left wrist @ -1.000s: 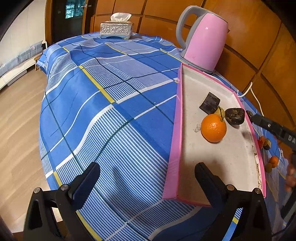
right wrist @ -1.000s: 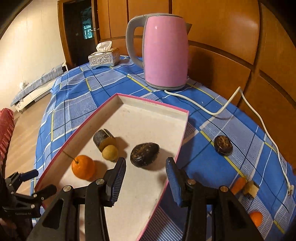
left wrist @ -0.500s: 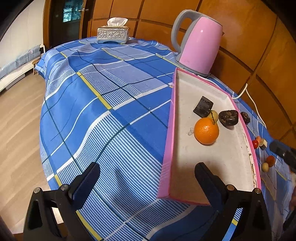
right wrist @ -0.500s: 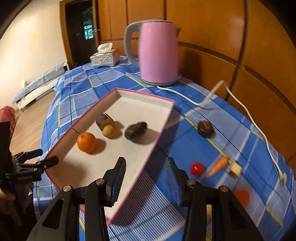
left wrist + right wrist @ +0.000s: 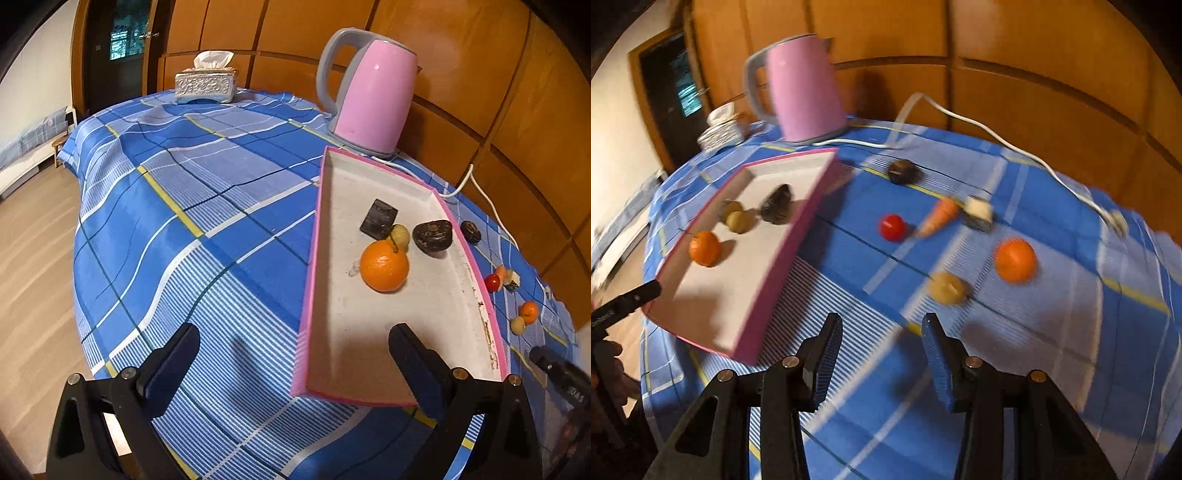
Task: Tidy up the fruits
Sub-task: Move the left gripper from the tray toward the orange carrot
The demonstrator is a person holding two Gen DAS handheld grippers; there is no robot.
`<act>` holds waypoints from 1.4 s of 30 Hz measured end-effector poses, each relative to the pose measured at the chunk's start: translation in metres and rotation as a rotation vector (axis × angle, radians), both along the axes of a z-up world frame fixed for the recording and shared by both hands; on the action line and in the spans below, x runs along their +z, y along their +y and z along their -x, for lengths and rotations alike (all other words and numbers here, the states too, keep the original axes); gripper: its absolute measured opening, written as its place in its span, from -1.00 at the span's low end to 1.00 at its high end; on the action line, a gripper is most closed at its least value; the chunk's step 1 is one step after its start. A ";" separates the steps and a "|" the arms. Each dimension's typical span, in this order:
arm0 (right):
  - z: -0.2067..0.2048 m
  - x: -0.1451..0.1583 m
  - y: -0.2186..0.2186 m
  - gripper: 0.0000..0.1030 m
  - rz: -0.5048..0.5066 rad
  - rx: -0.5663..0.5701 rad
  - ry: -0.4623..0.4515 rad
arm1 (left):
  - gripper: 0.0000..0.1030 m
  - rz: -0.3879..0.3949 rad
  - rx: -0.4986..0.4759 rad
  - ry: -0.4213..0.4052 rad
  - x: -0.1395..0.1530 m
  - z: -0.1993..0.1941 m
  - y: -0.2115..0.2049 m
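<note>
Left gripper (image 5: 293,363) gapes wide, empty, at 6 o'clock. Pink tray (image 5: 316,258) holds 1 orange (image 5: 384,266). Right gripper (image 5: 881,356), partly open, empty; tan fruit (image 5: 948,288) at its 1 o'clock.

Both grippers share one build. The left gripper (image 5: 293,363) has matte black angular arms with triangular cut-outs, round silver screws at the joints, and dark blue pads on its fingers (image 5: 173,363). The right gripper (image 5: 881,356) has the same black frame and silver screw heads, with ribbed dark blue pads (image 5: 940,363). White lettering, too small to read, marks the black finger tip seen at the edge of each view.
</note>
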State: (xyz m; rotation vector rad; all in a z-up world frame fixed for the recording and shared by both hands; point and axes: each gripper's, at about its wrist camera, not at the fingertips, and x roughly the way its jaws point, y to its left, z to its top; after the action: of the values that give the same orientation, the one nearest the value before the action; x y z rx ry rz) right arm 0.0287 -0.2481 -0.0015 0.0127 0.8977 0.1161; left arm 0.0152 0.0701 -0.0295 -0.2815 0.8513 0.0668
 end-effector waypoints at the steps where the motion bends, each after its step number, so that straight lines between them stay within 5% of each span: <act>1: 0.005 -0.001 -0.006 -0.12 0.006 -0.032 -0.005 | 0.99 0.001 -0.007 -0.004 0.001 0.000 -0.001; 10: 0.030 -0.012 -0.068 -0.12 0.041 -0.375 -0.037 | 0.99 -0.005 -0.069 -0.036 0.011 -0.002 -0.012; 19: 0.043 -0.030 -0.105 -0.12 0.062 -0.584 -0.028 | 0.99 -0.029 -0.151 -0.062 0.026 -0.009 -0.029; 36: 0.043 -0.038 -0.120 -0.05 0.080 -0.660 -0.050 | 0.97 -0.130 -0.428 -0.080 0.057 -0.059 -0.115; 42: 0.042 -0.039 -0.119 0.01 0.077 -0.657 -0.056 | 0.85 -0.072 -0.517 -0.009 0.061 -0.099 -0.143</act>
State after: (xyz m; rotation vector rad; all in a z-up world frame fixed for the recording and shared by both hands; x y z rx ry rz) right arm -0.0137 -0.3675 -0.0406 0.2296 0.8031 -0.5275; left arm 0.1142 -0.0734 0.0320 0.0115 0.8885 -0.3854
